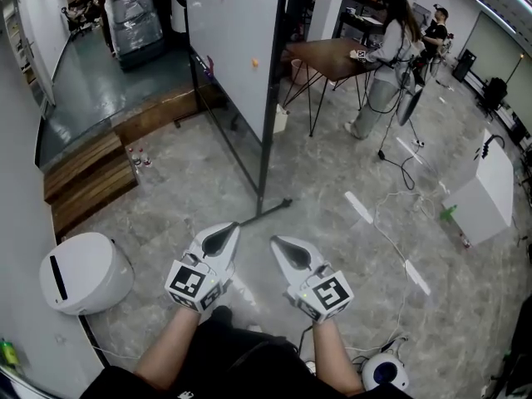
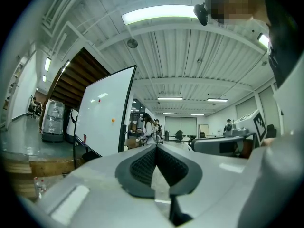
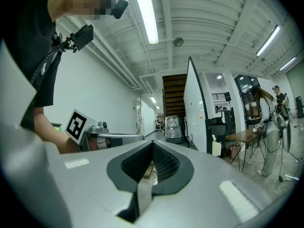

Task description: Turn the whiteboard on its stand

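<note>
Task not started. The whiteboard (image 1: 229,48) stood untouched on its stand (image 1: 270,123). The left gripper (image 1: 223,239) and right gripper (image 1: 287,252) were both closed and empty, well short of the whiteboard. Approach, grasp and turn were all outstanding.

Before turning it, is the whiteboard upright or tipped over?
Upright: the whiteboard stands vertical on its stand, whose foot rests on the floor.

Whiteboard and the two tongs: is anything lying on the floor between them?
Head view: between the whiteboard and the left tongs and right tongs lies only grey floor, crossed by the stand's black foot.
</note>
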